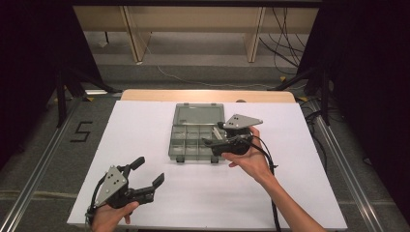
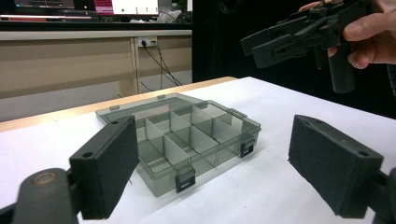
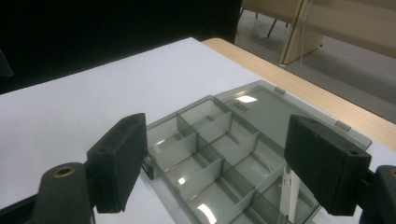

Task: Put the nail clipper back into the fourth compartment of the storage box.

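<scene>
A clear grey box (image 1: 193,140) sits mid-frame in the high view on the white sheet (image 1: 145,193), lid folded flat behind it. The right gripper (image 1: 209,141) hangs over the box's right edge, jaws wide, nothing between them. In its own view a white stick (image 3: 289,193) stands in a compartment at lower right. The left gripper (image 1: 147,171) waits at lower left, jaws wide and empty.
</scene>
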Demonstrator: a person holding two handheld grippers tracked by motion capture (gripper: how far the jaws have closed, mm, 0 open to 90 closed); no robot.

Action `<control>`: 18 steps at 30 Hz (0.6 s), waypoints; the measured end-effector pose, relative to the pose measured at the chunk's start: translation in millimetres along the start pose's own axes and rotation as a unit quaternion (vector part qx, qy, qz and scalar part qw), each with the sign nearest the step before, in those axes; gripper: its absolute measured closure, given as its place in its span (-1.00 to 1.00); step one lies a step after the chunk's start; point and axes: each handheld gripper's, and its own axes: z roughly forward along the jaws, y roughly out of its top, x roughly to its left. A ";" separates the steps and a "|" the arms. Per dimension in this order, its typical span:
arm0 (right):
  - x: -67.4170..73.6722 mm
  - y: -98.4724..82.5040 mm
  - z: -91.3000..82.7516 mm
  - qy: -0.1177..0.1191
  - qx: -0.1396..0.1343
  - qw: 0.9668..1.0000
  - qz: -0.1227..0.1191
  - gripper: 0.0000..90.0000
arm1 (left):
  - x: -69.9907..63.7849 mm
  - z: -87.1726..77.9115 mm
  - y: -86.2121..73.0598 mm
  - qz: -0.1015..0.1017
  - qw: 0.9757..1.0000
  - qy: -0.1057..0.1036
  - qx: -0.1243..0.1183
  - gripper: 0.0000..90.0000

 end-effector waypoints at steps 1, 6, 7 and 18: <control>0.0 0.0 0.0 0.000 0.000 1.000 0.000 -0.50 | -0.2 0.0 0.0 0.000 1.000 0.001 0.001 -0.65; 3.5 -3.4 -2.5 0.002 -0.011 1.000 0.002 -0.50 | -0.4 0.6 -0.4 -0.001 1.000 -0.001 -0.002 -0.65; 4.5 -3.9 -3.2 0.004 -0.010 1.000 0.005 -0.50 | -0.3 0.6 -0.4 -0.001 1.000 -0.001 -0.002 -0.65; 11.1 -7.7 -9.2 0.010 -0.018 1.000 0.017 -0.61 | -0.1 0.5 -0.4 -0.001 1.000 -0.001 -0.001 -0.65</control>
